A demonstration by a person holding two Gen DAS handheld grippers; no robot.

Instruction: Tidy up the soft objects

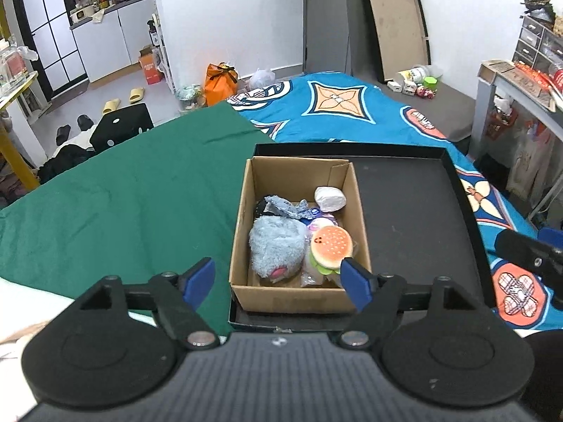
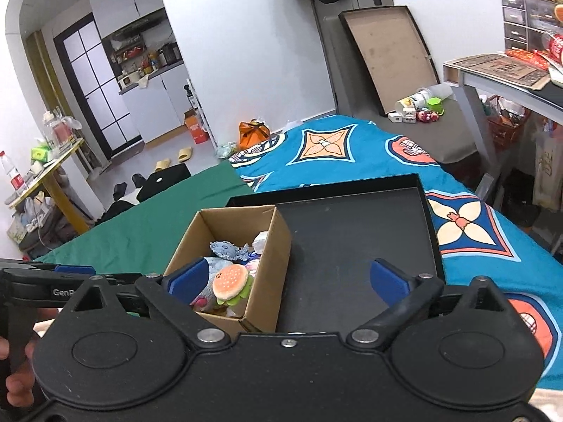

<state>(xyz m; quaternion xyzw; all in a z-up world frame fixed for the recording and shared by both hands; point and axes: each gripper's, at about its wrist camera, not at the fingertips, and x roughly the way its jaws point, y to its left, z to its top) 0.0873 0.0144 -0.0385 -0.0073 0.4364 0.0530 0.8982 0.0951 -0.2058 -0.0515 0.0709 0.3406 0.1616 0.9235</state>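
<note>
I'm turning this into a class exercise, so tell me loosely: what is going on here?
A person holds two handheld grippers over a bed. Both the left gripper and the right gripper are open and hold nothing. Below them a cardboard box sits at the left side of a shallow black tray. The soft toys are already in the box: a fluffy blue plush, a burger plush and a white bundle. The rest of the tray is bare.

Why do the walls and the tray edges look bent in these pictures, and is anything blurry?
Fisheye lenses bow straight lines: in the left wrist view the black tray curves; in the right wrist view the doorway arches. Both are sharp and evenly lit, the burger plush crisp.
</note>
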